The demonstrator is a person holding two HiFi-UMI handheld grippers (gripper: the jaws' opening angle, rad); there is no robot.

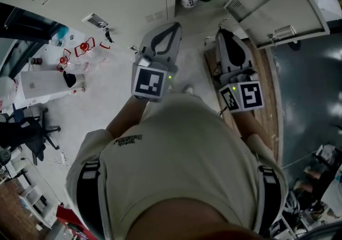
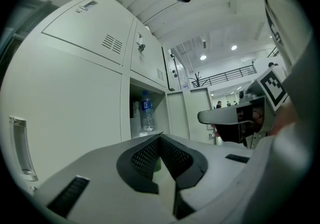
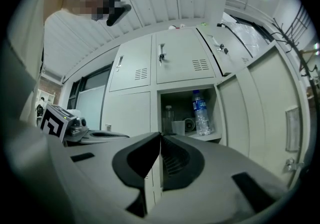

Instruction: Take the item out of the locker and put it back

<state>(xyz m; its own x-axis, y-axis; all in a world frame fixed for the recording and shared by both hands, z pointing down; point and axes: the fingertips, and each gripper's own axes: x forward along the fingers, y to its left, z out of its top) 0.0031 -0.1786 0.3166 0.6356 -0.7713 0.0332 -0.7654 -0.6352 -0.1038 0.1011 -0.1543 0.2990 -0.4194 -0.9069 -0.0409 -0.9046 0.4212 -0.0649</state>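
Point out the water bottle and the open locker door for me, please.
water bottle [image 3: 200,105], right gripper view, on its label.
open locker door [image 3: 255,111], right gripper view, middle of its panel.

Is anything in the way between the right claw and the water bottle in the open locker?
Nothing. In the right gripper view the shut right claw faces the bottle across open air, and the locker door is swung aside to the right.

Item: clear, blue-labelled water bottle [image 3: 201,113] | Pose: stood upright, capped | Place: kept at right inside the open locker compartment [image 3: 177,101], far side | Door [image 3: 260,108]: swung open rightward
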